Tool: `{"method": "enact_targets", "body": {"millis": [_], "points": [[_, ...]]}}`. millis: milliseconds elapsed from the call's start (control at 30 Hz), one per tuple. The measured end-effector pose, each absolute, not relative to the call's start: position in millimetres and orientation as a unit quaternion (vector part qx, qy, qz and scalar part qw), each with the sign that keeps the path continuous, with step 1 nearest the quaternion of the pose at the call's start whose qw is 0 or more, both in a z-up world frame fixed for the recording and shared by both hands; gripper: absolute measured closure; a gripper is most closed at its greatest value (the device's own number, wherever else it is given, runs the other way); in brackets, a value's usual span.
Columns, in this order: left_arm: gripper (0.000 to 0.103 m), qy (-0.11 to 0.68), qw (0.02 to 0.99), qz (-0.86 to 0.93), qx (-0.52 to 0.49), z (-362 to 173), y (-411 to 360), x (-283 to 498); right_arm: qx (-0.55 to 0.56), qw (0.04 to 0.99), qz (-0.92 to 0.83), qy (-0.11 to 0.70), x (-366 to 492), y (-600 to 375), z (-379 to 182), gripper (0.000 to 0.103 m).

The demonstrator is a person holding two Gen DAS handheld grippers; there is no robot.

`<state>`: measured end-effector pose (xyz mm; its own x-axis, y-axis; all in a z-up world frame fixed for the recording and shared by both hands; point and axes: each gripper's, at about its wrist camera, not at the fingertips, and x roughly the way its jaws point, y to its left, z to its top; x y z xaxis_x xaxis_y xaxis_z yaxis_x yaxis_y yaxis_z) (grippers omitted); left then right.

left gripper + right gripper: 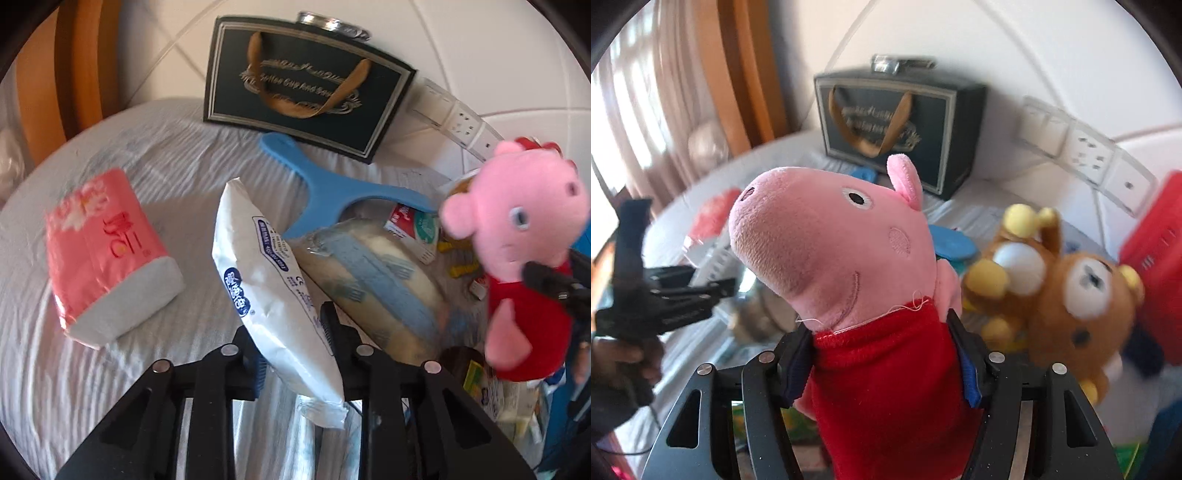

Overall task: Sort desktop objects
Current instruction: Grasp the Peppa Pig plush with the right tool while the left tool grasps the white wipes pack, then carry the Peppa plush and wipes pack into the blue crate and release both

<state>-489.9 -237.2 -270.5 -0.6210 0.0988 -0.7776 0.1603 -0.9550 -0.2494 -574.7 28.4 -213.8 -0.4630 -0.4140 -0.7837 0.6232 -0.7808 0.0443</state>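
1. I see a desk [155,155] draped in a wrinkled white cloth, set against a white tiled wall [480,48], with a wooden frame [77,59] on the left and curtains [639,96] beside it.
2. At the back, against the wall, a dark gift bag [306,96] with gold handles stands, and a row of wall sockets [454,114] runs to its right.
3. My right claw [882,354] grips a pink pig plush [849,258] by its red body, lifted above the clutter; a brown bear plush [1067,295] lies just beside it.
4. My left claw [291,350] is clamped on a white wipes pack [269,280] that lies tilted across a clear-wrapped bundle [380,280].
5. A pink tissue pack [107,254] lies apart on the left.
6. A blue comb [325,181] rests across the pile, near the bag.
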Motion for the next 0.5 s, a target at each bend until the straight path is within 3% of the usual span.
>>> {"method": "enact_targets", "body": {"millis": [267, 500], "points": [[0.079, 0.067, -0.005, -0.913, 0.403, -214, -214, -450, 0.38, 0.302, -0.873, 0.039, -505, 75, -156, 0.039], [0.079, -0.007, -0.077, -0.938, 0.338, -136, -144, -396, 0.35, 0.27, -0.897, -0.021, -433, 117, -108, 0.039]]}}
